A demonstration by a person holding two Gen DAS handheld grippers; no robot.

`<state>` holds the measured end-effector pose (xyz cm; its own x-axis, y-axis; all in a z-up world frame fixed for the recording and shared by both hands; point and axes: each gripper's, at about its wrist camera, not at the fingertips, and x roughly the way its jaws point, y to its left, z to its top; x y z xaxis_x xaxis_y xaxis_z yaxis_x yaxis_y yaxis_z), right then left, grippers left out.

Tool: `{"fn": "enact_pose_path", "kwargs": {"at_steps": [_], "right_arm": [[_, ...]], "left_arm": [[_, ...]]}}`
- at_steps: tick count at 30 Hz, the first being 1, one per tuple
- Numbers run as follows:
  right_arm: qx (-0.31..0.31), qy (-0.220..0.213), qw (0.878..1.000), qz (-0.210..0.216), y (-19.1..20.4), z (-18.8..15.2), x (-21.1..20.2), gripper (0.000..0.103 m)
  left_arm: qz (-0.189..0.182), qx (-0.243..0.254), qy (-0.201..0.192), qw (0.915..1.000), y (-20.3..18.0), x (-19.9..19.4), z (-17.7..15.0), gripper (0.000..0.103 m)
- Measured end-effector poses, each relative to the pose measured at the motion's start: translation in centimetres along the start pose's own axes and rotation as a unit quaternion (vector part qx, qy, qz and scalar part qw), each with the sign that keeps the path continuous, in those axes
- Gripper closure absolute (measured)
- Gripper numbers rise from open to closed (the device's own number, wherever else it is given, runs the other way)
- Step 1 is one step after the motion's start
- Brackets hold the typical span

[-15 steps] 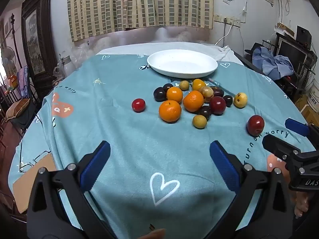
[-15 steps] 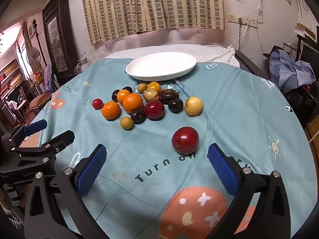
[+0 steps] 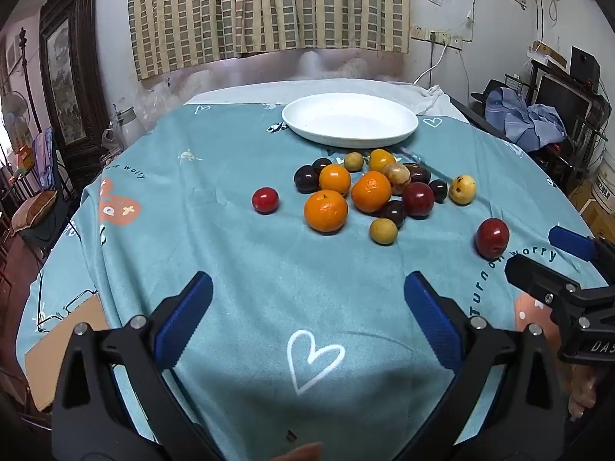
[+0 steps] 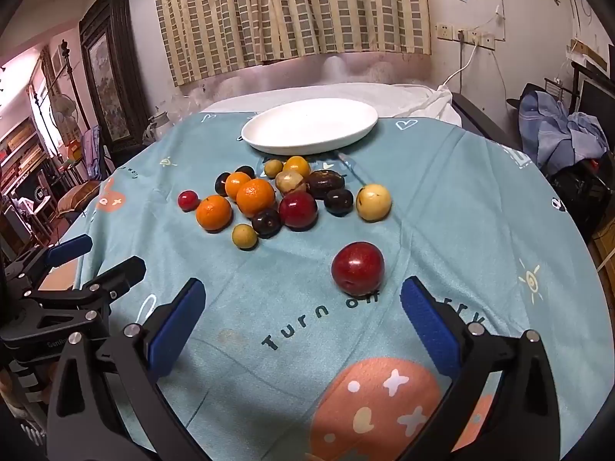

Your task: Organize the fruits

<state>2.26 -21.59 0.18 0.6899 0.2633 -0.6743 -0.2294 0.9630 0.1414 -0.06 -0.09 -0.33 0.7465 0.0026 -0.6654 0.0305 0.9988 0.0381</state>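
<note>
I have both grippers hovering over the near part of the table, and both are empty. The left gripper (image 3: 307,307) has its blue pads spread as wide as they go, with only teal tablecloth (image 3: 230,253) between them. The right gripper (image 4: 301,309) is just as wide, also holding nothing.

The fruits are all loose on the cloth; none is on the white plate (image 4: 269,146), which sits at the far side, bare. Most fruit is bunched just near of the plate: three oranges, the nearest orange (image 3: 325,211) at the front, with dark plums and small yellow-brown fruit packed around them. A small red fruit (image 3: 265,200) lies alone to the left of the bunch. A large red apple (image 4: 358,273) sits apart on the near right, just beyond my right gripper's pads, slightly right of centre.

The apple looks like the natural first pick, and my worries start there. It is round and glossy, so pads closing off-centre could squirt it away, and the table edge on the right is not far. The cloth is soft and wrinkled; a low approach might snag it and drag the whole bunch. Reaching into the cluster risks nudging neighbours into rolling. Both grippers are close together, so they could collide.
</note>
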Motion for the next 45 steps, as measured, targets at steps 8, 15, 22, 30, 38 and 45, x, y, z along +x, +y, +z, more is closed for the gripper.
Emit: {"fn": "enact_pose_path", "kwargs": {"at_steps": [8, 15, 22, 30, 38, 45], "right_arm": [[0.004, 0.002, 1.0, 0.001, -0.08, 0.04, -0.13, 0.001], [0.006, 0.002, 1.0, 0.002, -0.04, 0.03, -0.08, 0.001], [0.006, 0.003, 1.0, 0.003, -0.03, -0.01, -0.09, 0.001], [0.007, 0.004, 1.0, 0.003, -0.08, 0.0, -0.07, 0.001], [0.007, 0.003, 1.0, 0.004, -0.02, -0.03, -0.09, 0.001], [0.009, 0.003, 1.0, 0.004, 0.04, -0.01, -0.14, 0.001]], "left_arm": [[0.001, 0.001, 0.001, 1.0, 0.0, 0.02, -0.02, 0.002], [0.0, 0.001, 0.0, 1.0, 0.04, 0.0, -0.08, 0.002], [0.0, 0.001, 0.001, 1.0, 0.02, 0.01, -0.01, 0.002], [0.001, 0.002, 0.001, 1.0, -0.03, -0.01, -0.07, 0.002], [0.0, 0.001, 0.003, 1.0, -0.31, 0.21, -0.22, 0.002], [0.001, 0.002, 0.003, 1.0, -0.41, 0.34, -0.27, 0.002]]}}
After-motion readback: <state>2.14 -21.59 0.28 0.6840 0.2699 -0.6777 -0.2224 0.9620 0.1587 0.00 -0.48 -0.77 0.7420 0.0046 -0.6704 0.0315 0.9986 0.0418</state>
